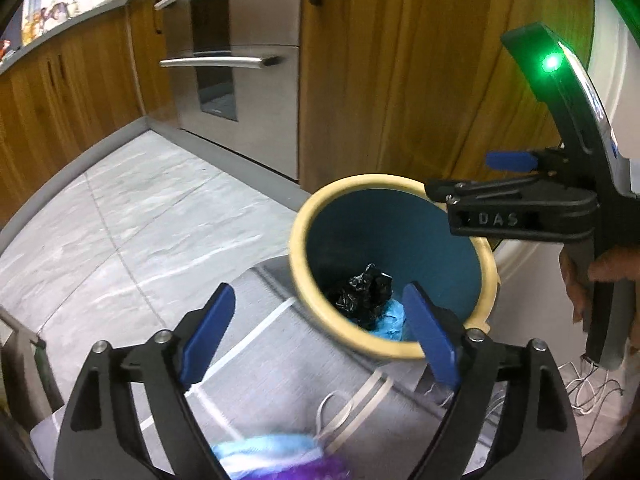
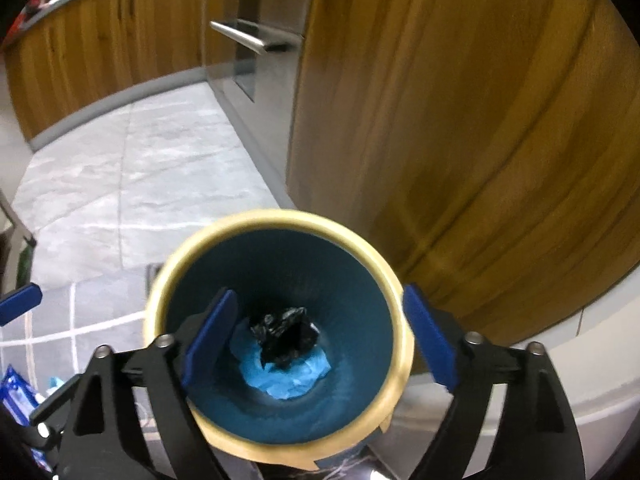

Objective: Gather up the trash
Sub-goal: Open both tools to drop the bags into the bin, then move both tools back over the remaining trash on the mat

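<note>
A round bin (image 1: 298, 264) with a cream rim and teal inside stands on the floor; it also shows in the right wrist view (image 2: 400, 344). At its bottom lie a crumpled black plastic bag (image 2: 284, 338) and blue trash (image 2: 292, 378); the black bag also shows in the left wrist view (image 1: 362, 292). My right gripper (image 2: 318, 338) is open and empty right above the bin's mouth; it also shows from the side in the left wrist view (image 1: 460, 174). My left gripper (image 1: 320, 338) is open and empty beside the bin. Blue, white and purple trash (image 1: 276, 458) lies below it on the rug.
A grey rug with white stripes (image 1: 280, 364) lies under the bin. Wooden cabinets (image 1: 400, 60) and a steel oven (image 1: 236, 72) stand behind. White cords (image 1: 592, 392) lie on the floor at the right. A blue packet (image 2: 16, 396) lies at the left.
</note>
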Demonstrator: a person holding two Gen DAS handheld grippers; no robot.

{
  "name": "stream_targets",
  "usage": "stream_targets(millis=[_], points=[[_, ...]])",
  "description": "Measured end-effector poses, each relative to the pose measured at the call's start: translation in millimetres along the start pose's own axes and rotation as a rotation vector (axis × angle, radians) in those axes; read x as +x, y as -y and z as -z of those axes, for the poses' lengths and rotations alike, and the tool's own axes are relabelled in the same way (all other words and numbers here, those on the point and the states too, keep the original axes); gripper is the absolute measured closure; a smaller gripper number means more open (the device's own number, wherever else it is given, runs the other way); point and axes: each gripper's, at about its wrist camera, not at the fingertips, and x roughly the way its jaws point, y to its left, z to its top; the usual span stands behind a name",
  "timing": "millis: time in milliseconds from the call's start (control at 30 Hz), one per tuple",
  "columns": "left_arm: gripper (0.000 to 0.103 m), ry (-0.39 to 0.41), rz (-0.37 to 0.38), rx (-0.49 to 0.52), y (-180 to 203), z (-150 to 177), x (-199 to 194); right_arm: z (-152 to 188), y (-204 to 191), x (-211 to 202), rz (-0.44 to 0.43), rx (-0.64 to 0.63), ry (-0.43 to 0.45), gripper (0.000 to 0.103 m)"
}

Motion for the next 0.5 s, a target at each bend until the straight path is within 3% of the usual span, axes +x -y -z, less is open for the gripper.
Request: stream_targets(millis=[133, 500], points=[[0.012, 0.011, -0.037, -0.013, -10, 5, -24, 1, -5, -23, -0.003, -0.007, 0.049, 0.008], [0.006, 0.087, -0.085, -0.044, -29, 20, -110, 11, -4, -94, -0.121, 0.154, 0.144, 0.005]])
